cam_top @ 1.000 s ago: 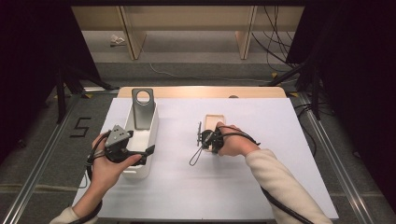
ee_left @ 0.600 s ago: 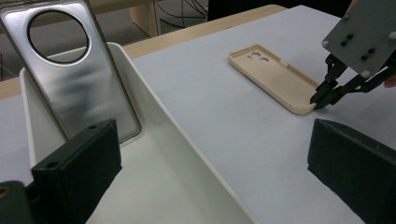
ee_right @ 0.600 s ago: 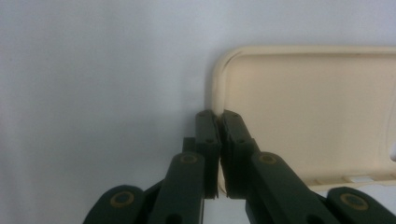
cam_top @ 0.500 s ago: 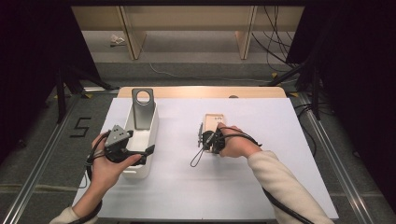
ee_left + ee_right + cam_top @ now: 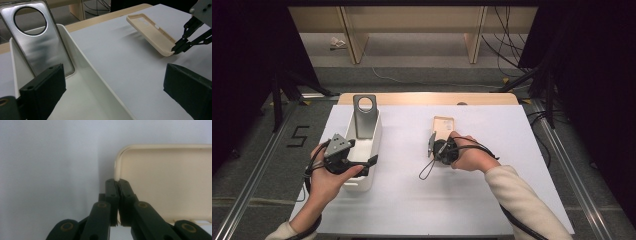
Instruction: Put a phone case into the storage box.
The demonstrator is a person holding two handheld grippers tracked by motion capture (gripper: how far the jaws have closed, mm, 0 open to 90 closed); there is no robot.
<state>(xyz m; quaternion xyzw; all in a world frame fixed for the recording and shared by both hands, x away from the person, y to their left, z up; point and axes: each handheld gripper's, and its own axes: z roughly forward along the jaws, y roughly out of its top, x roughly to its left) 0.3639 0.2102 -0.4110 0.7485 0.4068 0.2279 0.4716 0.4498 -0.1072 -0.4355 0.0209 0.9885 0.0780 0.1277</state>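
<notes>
Right claw [image 5: 435,145] clamped, cream case [image 5: 443,123] lifted higher

White bin [image 5: 371,150] holding upright metal plate [image 5: 364,116].

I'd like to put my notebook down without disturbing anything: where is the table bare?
Bare: the white sheet right of the beige phone case, and the near strip by the sleeve. Crowded: the white bin with the silver case, and around both grippers.

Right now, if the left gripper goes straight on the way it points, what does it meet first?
Probably the silver phone case standing tilted against the far end of the white bin; the left gripper is open. Depth is uncertain.
</notes>
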